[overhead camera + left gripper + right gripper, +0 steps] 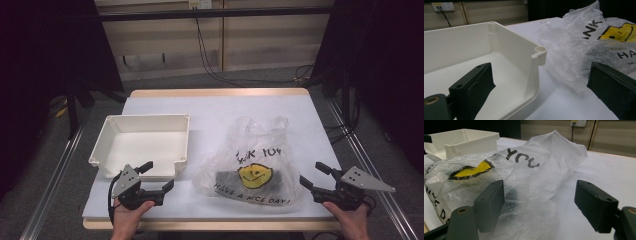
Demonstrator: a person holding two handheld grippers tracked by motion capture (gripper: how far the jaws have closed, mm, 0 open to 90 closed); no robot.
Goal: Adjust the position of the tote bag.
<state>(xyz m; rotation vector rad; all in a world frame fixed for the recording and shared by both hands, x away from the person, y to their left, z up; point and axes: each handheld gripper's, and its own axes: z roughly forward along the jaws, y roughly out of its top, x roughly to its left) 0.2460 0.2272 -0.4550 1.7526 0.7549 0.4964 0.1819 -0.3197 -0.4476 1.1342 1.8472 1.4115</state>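
A clear plastic bag (252,162) with a yellow smiley face and black lettering lies on the white table, with a dark object inside it. To its left stands a white rectangular tray (142,142), with nothing in it. My left gripper (157,176) is open at the tray's near right corner (540,51), its jaws apart on either side of that corner. My right gripper (314,176) is open just right of the bag (506,175), with bag plastic (586,45) lying near its left jaw. Neither holds anything.
The white table top (215,107) has bare room behind the bag and tray. Cables (210,55) hang along the wooden wall at the back. Metal rails (367,160) run along both sides of the table. The table's near edge lies just under both hands.
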